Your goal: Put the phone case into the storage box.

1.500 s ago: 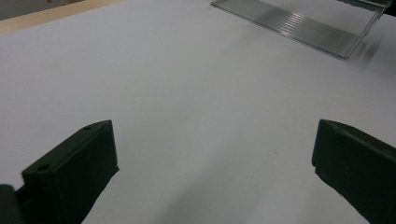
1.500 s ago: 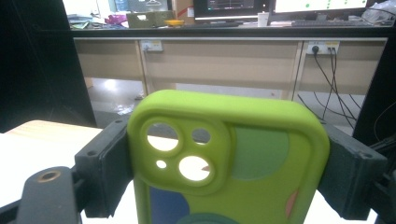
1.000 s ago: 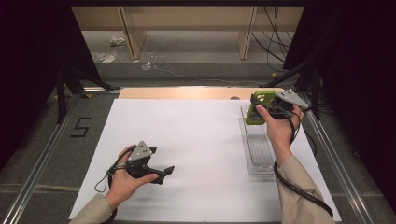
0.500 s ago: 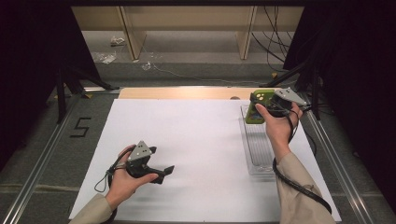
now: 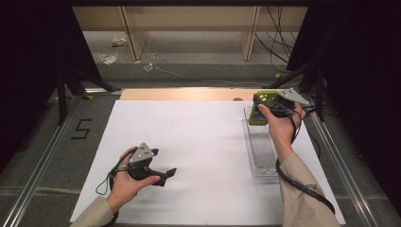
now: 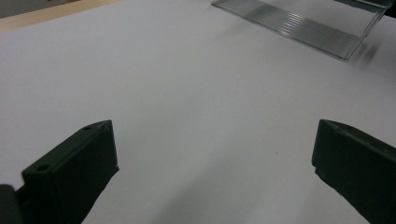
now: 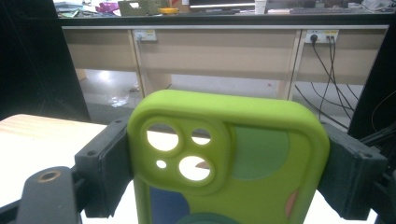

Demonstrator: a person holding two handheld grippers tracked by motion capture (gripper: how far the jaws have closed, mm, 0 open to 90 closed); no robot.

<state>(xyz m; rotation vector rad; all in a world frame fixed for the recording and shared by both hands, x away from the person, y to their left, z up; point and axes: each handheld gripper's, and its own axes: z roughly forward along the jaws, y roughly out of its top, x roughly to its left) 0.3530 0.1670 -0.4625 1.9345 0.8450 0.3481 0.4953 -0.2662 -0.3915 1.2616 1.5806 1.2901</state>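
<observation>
Right tool (image 5: 263, 105) clamped on lime-green soft silicone phone case (image 7: 229, 158), jaws pinching both long edges, case upright with camera cutouts facing the right gripper view. Held up in the air at far right of white-covered table (image 5: 198, 142), just over the far end of clear ribbed plastic tray (image 5: 261, 151). Left tool (image 5: 161, 174) spread wide, gripping nothing, parked low over bare white surface near left front, well apart from the tray; near corner of the tray visible at top right of left gripper view (image 6: 299, 25). Risks, as judgement: soft case could bow or squirm out under side pressure, since thin flexible walls give little to bite on; too hard a squeeze buckles it, too light lets it slide down. If lowered into the tray tilted, bottom edge could catch the tray wall and tip the case out or shove the light tray along the table; nothing bracing the tray, left tool too far off to steady it. Clear walls hard to judge against white sheet, so misalignment likely. Case look: matte lime body, rounded corners, raised camera block with three round holes, two large and one small, plus one tiny hole; darker green, blue and small orange patches on the back panel. Empty, no phone inside, light showing through cutouts.
</observation>
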